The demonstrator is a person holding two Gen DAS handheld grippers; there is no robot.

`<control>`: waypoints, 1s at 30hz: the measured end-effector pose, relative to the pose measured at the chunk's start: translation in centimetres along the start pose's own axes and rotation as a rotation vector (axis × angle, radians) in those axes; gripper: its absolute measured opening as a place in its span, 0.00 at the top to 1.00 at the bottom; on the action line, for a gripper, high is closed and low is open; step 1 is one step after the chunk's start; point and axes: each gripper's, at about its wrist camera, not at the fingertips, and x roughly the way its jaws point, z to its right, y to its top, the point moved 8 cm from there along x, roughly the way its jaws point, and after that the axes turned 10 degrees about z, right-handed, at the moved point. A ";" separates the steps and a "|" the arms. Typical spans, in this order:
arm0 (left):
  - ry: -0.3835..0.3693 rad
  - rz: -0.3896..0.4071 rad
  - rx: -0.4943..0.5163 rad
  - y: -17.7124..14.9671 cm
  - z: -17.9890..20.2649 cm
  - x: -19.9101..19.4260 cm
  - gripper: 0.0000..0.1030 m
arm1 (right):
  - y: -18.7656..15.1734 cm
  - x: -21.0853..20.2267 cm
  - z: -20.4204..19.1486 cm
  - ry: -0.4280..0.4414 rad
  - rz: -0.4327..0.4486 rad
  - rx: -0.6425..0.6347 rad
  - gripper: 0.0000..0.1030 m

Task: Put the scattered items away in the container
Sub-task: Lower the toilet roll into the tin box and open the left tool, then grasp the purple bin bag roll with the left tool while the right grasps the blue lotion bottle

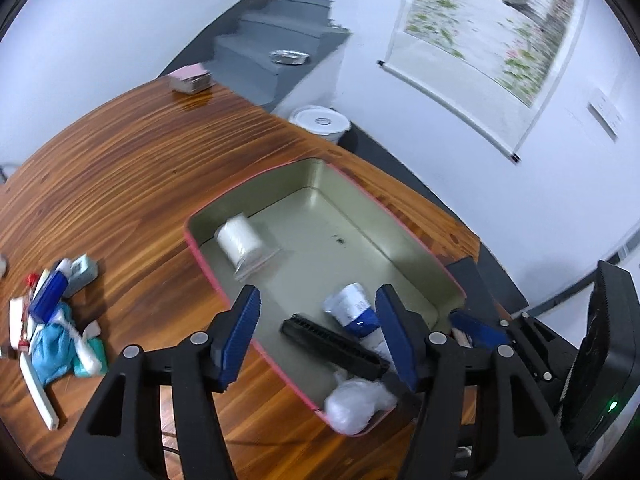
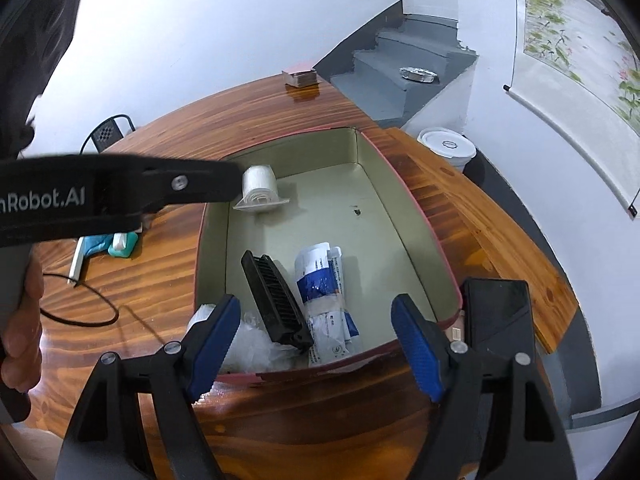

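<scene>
The tin [image 1: 408,236] sits on the desk [image 1: 132,168], pink-rimmed, already holding a white spool [image 1: 240,242] at its far end, a black comb [image 1: 332,344], a blue-and-white tube [image 1: 354,306] and a crumpled plastic bag [image 1: 356,400] at the near end. Left claw [image 1: 320,336] hangs over the tin's near corner, fingers spread wide, nothing between them. Right claw [image 2: 316,344] hovers at the tin's near rim, also spread and empty. From the right wrist view the comb [image 2: 276,300] lies just beside the tube [image 2: 324,288], with the bag [image 2: 248,344] touching the comb's near end. Off to the left on the desk a pile [image 1: 56,320] of blue, teal and white items waits, well apart from the tin. A black phone [image 2: 500,316] lies just beside the tin's right wall.
</scene>
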 end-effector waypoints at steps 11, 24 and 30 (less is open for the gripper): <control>0.202 0.021 -0.182 -1.9 -9.9 -4.3 0.38 | 2.9 1.3 -4.3 0.073 0.040 -0.040 0.21; 0.455 0.025 -0.476 -8.1 -25.3 -11.8 0.38 | 3.3 4.0 -14.1 0.225 0.000 -0.153 0.21; 0.547 0.033 -0.558 -10.5 -31.6 -15.0 0.38 | 3.4 4.9 -16.7 0.252 -0.034 -0.141 0.21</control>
